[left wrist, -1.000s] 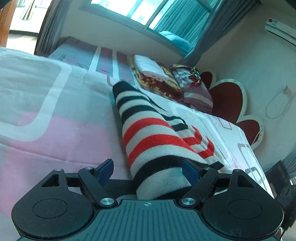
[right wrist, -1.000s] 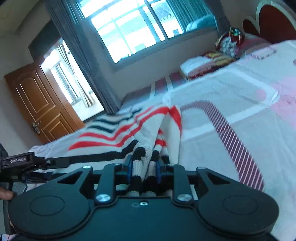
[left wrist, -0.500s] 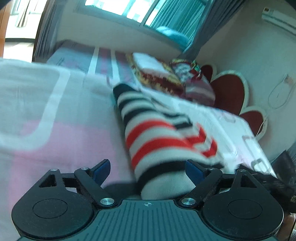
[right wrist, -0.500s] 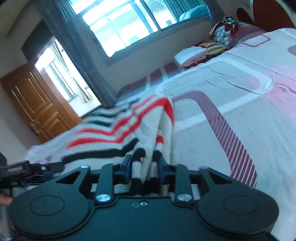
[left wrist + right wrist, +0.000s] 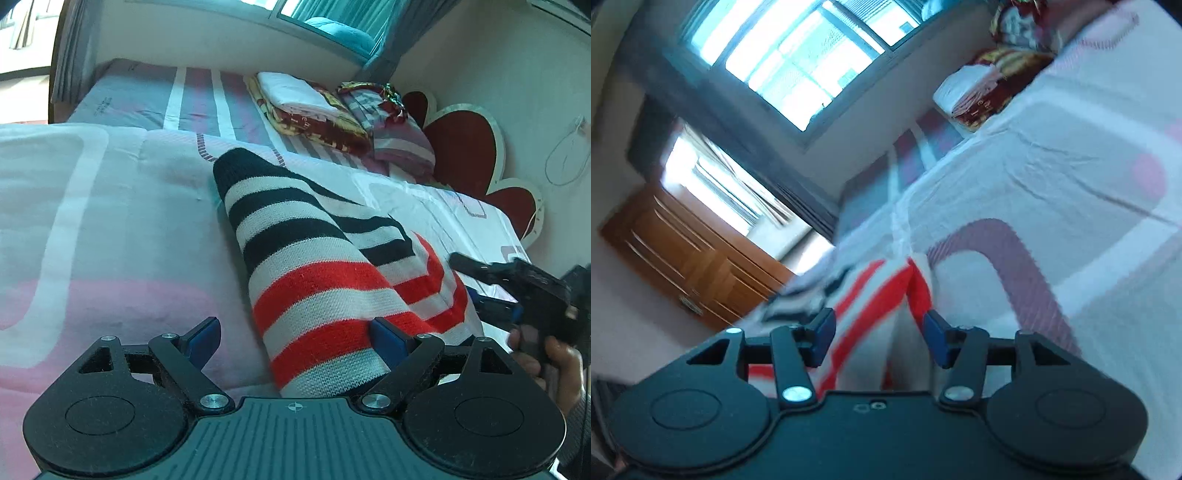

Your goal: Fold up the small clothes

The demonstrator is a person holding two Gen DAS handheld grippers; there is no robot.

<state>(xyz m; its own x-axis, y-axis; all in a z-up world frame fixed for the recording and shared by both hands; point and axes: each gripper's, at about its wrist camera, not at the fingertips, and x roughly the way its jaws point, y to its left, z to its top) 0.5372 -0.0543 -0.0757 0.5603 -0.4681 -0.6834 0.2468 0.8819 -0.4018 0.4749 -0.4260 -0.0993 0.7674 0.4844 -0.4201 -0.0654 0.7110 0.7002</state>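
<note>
What changed: right gripper [image 5: 879,332] was clamped on a bunched fold of the knit a second ago, now its blue pads [image 5: 934,334] stand apart with the fabric loose between them. Its view has also swung and gone blurry, so it's moving.
Left gripper [image 5: 291,338]: wide open both then and now, gripping nothing. The folded edge sits between its fingers, up against the right-side pad [image 5: 384,338]; the left-side pad is clear of it.
Where the garment is: black, white and red striped knit sweater [image 5: 314,266], lying on the pink and white patterned bedsheet [image 5: 92,240], partly folded with one layer doubled over.
Long axis: runs straight away from the left gripper, red stripes nearest it, black end pointing toward the stacked bedding [image 5: 306,107] at the far side.
From the right side: the sweater [image 5: 871,295] is just in front of and under that gripper, a raised crease running forward between its pads.
Who's nearer: both are right at it. I'd guess the left one is better lined up for the next grab, since the near edge already sits inside its reach.
</note>
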